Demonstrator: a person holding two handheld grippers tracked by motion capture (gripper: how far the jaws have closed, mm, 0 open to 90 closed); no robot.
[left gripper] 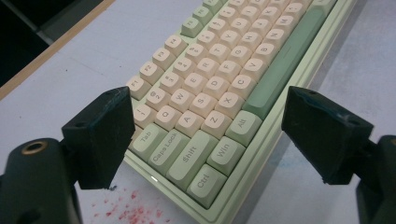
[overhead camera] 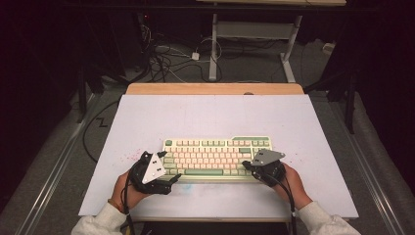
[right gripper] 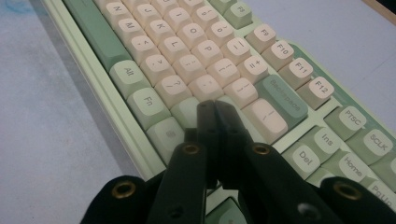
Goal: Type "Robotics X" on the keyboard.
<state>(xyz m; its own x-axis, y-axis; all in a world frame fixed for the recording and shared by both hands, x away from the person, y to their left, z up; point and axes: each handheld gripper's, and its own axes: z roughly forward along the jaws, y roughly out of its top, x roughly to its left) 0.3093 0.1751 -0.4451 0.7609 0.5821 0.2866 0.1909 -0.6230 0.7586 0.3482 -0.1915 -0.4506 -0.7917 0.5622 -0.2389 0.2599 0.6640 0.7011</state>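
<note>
A pale green keyboard (overhead camera: 215,156) with cream and green keys lies on the white mat, near the front. My left gripper (overhead camera: 168,166) is open at the keyboard's left end. In the left gripper view its jaws (left gripper: 210,135) stand wide apart on either side of the Tab, Shift and Ctrl corner of the keyboard (left gripper: 210,79), with no pad pressing on it. My right gripper (overhead camera: 245,166) is shut at the right end. In the right gripper view its joined tips (right gripper: 212,109) sit just above the keys of the keyboard (right gripper: 187,56) below Backspace; whether they touch a key I cannot tell.
The white mat (overhead camera: 210,115) covers a wooden table whose far edge (overhead camera: 215,88) shows. Red specks (left gripper: 126,210) mark the mat by the keyboard's left corner. Beyond the table are floor cables (overhead camera: 161,56) and another table's white legs (overhead camera: 214,49).
</note>
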